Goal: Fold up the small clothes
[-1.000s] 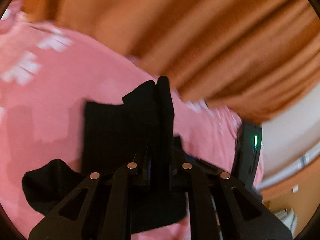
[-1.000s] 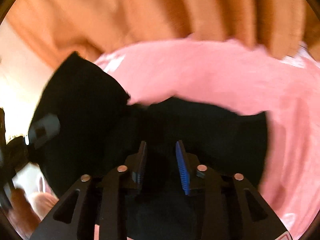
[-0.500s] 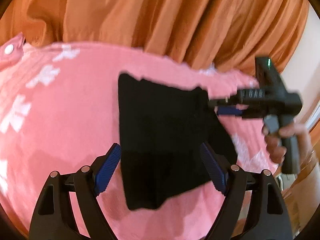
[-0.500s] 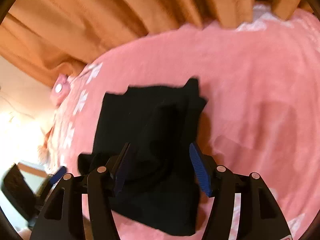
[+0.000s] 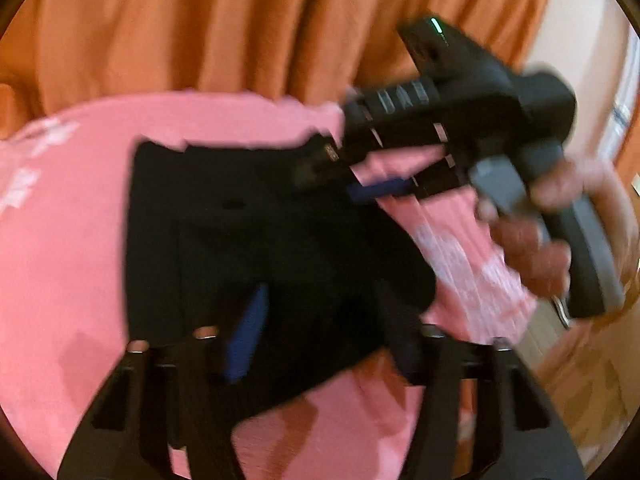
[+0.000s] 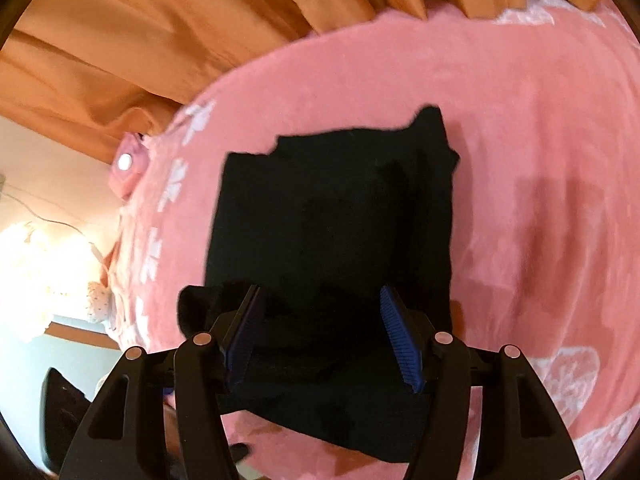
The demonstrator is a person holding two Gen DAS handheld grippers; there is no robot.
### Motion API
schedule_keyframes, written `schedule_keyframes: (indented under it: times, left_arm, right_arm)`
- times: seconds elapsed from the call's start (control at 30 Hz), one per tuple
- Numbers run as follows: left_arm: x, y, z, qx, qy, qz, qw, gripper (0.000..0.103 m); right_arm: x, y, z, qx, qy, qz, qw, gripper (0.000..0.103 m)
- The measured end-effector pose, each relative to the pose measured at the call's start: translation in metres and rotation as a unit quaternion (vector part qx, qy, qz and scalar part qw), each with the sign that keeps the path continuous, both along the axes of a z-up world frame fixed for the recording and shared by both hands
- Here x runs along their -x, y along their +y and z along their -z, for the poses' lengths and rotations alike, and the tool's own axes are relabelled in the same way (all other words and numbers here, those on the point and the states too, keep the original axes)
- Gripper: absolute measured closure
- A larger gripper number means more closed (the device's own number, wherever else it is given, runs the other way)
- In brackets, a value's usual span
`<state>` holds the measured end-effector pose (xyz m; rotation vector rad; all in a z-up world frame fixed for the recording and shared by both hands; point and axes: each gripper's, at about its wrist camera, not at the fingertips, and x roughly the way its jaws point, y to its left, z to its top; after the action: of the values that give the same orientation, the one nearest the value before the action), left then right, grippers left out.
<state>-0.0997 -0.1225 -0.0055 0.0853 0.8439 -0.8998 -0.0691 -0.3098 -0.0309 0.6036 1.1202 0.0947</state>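
Black garment (image 6: 332,232), folded into a rough rectangle, lies flat on a pink blanket (image 6: 520,128) directly ahead of the right claw (image 6: 324,336), whose blue-padded fingers stand spread above its near edge. Seen from the blurred left wrist camera, the left claw (image 5: 320,336) is also spread wide, with the cloth just in front of and between its fingers, apparently without gripping it. Orange curtains (image 5: 240,20) hang beyond the blanket, and the person's right hand (image 5: 532,224) holds the other claw's handle off to the right.
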Motion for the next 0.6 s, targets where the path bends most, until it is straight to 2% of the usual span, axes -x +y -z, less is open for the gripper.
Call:
schedule_keyframes:
  times: [0.03,0.1,0.17,0.27,0.4,0.43,0.5,0.53,0.6]
  left_arm:
    - [0.005,-0.004,0.005,0.002,0.014,0.034,0.9993,0.069]
    - [0.015,-0.009,0.011,-0.002,0.03,0.077,0.9966,0.07]
    - [0.028,-0.014,0.016,-0.015,0.027,0.101,0.9944,0.069]
    - [0.033,-0.012,0.015,-0.022,0.011,0.09,0.9956,0.065]
    - [0.016,-0.001,0.014,-0.011,0.01,0.047,0.9988,0.059]
    - [0.013,0.0,0.015,-0.01,0.012,0.038,0.9992,0.06]
    - [0.004,0.0,0.014,-0.005,0.018,0.027,0.9995,0.062]
    - [0.001,0.002,0.01,0.006,0.018,0.022,0.9996,0.062]
    - [0.005,0.007,0.003,0.023,0.01,0.021,0.9995,0.061]
  right_arm:
    - [0.0,-0.002,0.002,-0.004,0.004,0.003,1.0,0.043]
    - [0.001,-0.007,0.005,-0.017,0.005,0.008,1.0,0.043]
    - [0.0,-0.01,0.008,-0.027,0.007,0.006,1.0,0.043]
    - [0.0,-0.013,0.013,-0.044,0.011,0.01,0.999,0.043]
    - [-0.003,-0.012,0.014,-0.047,-0.003,0.004,0.999,0.043]
    - [-0.006,-0.009,0.013,-0.04,-0.013,-0.001,0.999,0.046]
    - [-0.012,0.001,0.008,-0.013,-0.027,-0.016,0.999,0.095]
    - [-0.014,0.004,0.003,-0.008,-0.034,-0.018,0.999,0.096]
    - [-0.011,0.011,-0.03,-0.026,-0.097,-0.032,0.994,0.097]
